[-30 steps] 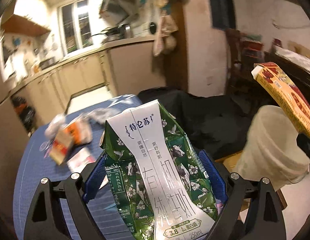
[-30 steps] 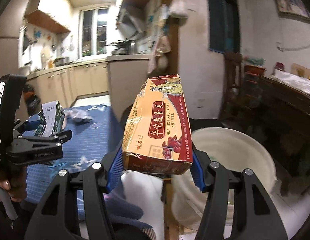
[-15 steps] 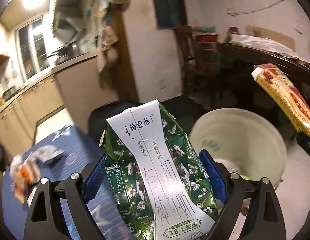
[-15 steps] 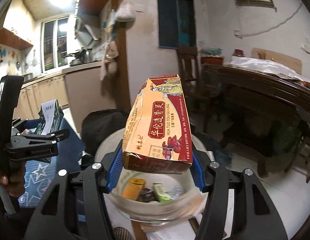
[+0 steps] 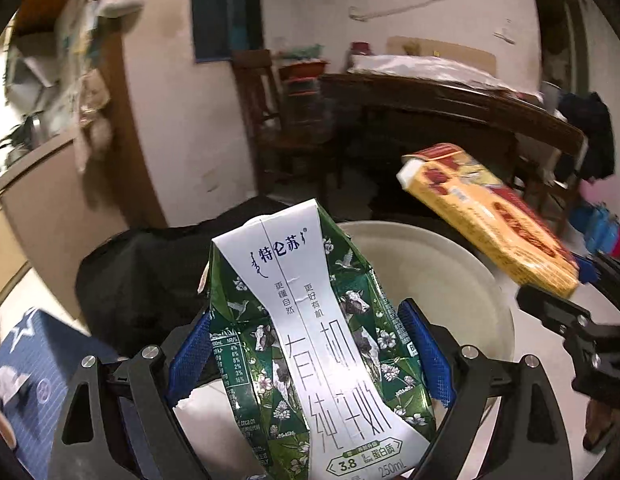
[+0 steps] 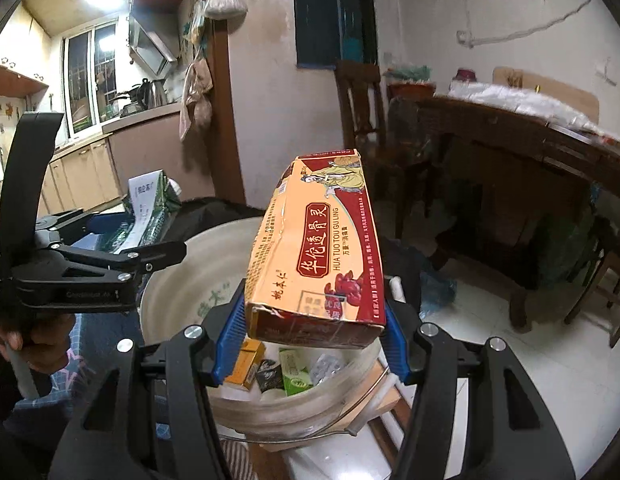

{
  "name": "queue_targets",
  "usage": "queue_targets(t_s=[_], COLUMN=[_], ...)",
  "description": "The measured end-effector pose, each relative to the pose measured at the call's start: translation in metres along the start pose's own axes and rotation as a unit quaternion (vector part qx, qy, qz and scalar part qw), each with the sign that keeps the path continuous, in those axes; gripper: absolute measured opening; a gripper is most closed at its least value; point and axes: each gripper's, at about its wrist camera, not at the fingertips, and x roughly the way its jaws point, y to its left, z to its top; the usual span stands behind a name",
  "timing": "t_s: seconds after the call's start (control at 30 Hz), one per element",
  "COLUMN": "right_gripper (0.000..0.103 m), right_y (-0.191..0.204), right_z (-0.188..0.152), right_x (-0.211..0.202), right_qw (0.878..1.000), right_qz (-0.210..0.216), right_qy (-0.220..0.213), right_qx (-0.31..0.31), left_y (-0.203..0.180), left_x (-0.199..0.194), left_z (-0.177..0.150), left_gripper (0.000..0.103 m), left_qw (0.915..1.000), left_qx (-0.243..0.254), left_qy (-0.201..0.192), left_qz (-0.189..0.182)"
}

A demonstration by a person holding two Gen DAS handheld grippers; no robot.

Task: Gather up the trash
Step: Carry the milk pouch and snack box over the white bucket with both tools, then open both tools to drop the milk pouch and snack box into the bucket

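— Dim room around you, is it?

— Kitchen counter and window (image 6: 83, 80) sit at the upper left of the right camera's frame, a dark wooden table (image 6: 522, 140) runs across the right, and a wooden chair (image 6: 360, 96) stands against the wall near the middle. Pale floor tiles fill the lower right.

— What is in your left gripper?

— My left gripper (image 5: 310, 356) is clamped on a crumpled green and white milk carton (image 5: 310, 328), which stands up between the blue pads (image 5: 189, 356) and fills the lower middle of the left camera's frame. Behind it, right of centre, is the cream bucket (image 5: 450, 268).

— And the right one?

— My right gripper (image 6: 310, 332) holds a long orange and red box (image 6: 322, 256) by its near end, pads pressed to both sides. The box slants up and away, over the bucket's mouth (image 6: 177, 284).

— Anything in the bucket?

— Small packets lie at the bottom, lower centre of the right frame: a yellow one (image 6: 247, 364), a dark one (image 6: 269, 372), a green one (image 6: 295, 368).

— Where is the table you work from?

— A blue cloth with a white star (image 5: 25, 356) shows at the lower left of the left frame, beside a black bag (image 5: 149, 264).
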Motion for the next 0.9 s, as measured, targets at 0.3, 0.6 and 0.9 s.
queue_targets(t_s=[0.3, 0.6, 0.9], right_gripper=[0.056, 0.056, 0.068], right_y=[-0.005, -0.009, -0.021], right_z=[0.014, 0.025, 0.030], right_x=[0.021, 0.035, 0.051], right_qw=[0.998, 0.995, 0.994], right_qz=[0.043, 0.068, 0.068], right_qy=[0.041, 0.072, 0.084], right_qx=[-0.007, -0.028, -0.030], left_y=[0.002, 0.005, 0.014], left_x=[0.011, 0.024, 0.033], left_z=[0.003, 0.008, 0.014], left_gripper=[0.089, 0.089, 0.097], left_qw=[0.9976, 0.9900, 0.9886], left_qx=[0.060, 0.109, 0.114], left_qy=[-0.004, 0.010, 0.002], left_qz=[-0.036, -0.089, -0.099])
